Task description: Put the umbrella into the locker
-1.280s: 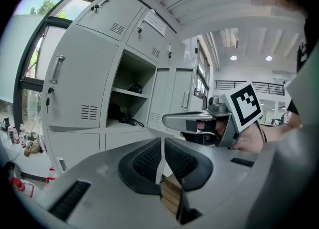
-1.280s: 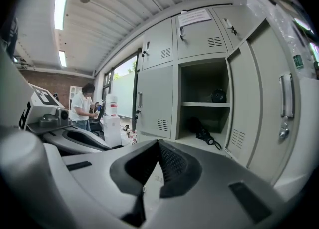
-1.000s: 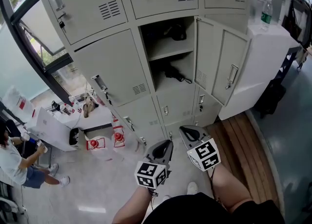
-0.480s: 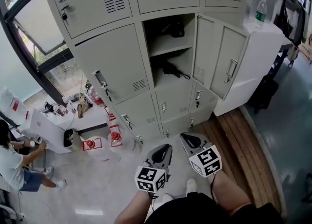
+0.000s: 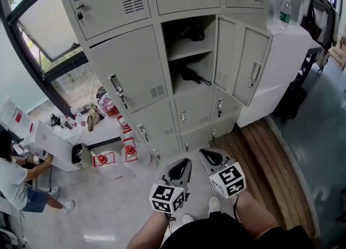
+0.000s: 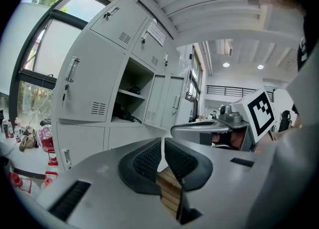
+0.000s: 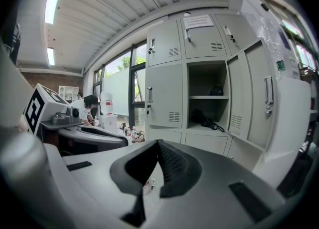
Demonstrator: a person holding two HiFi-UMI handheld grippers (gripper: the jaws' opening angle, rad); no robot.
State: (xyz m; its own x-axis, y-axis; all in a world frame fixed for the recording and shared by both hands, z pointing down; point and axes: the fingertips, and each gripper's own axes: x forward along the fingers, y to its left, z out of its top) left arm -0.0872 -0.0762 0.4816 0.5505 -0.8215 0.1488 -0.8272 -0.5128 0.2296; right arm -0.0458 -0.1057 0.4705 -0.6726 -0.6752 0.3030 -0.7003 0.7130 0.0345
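Head view, umbrella (image 5: 190,74) indistinct in shadowed locker (image 5: 189,53), top cropped

Grey lockers (image 5: 124,74), middle door (image 5: 227,53) standing open, dark umbrella (image 5: 189,74) on lower shelf (image 5: 181,87), left tongs (image 5: 181,164) and right tongs (image 5: 208,154) low before them, bottle (image 5: 285,11) on white cabinet (image 5: 281,69) at right, person (image 5: 13,180) at lower left

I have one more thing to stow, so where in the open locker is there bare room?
Upper shelf: bare along its front and left, before the dark object at the back. Lower compartment floor: bare front strip, ahead of the black umbrella. Crowded: the floor left of the lockers, with red-and-white clutter.
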